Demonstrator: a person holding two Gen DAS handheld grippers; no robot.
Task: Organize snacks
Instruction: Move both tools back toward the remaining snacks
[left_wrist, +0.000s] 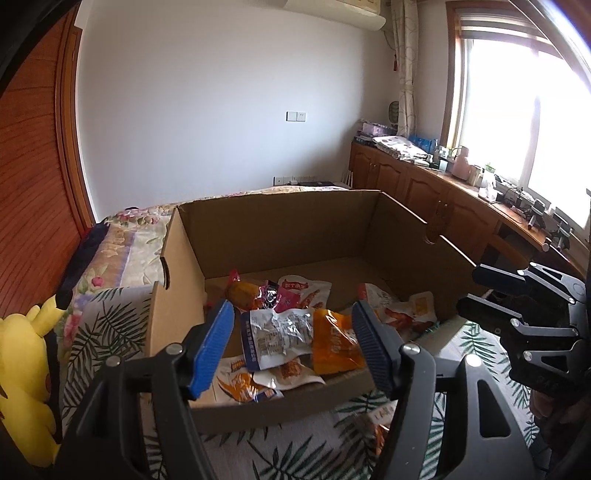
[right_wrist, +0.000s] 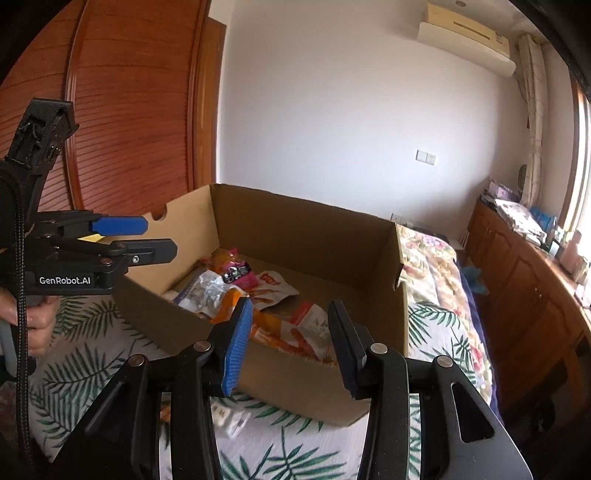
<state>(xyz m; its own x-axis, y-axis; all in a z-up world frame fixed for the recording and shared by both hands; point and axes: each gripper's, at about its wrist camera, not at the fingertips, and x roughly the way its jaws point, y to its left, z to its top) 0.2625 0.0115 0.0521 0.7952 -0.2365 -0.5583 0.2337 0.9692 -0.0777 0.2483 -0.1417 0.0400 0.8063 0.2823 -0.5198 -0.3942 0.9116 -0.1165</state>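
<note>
An open cardboard box stands on the bed, holding several snack packets: a silver-white one, an orange one and a pink one. My left gripper hovers over the box's near wall, open, with nothing between its pads. From the right wrist view it sits at the box's left corner. My right gripper is open and holds nothing, over the near wall of the box; it shows at the right edge. A few small packets lie loose on the bedspread in front of the box.
The bed has a leaf-print cover. A yellow plush toy lies at its left. Wooden cabinets with clutter on top run under the window on the right. A wooden wardrobe door stands behind. A hand holds the left gripper's handle.
</note>
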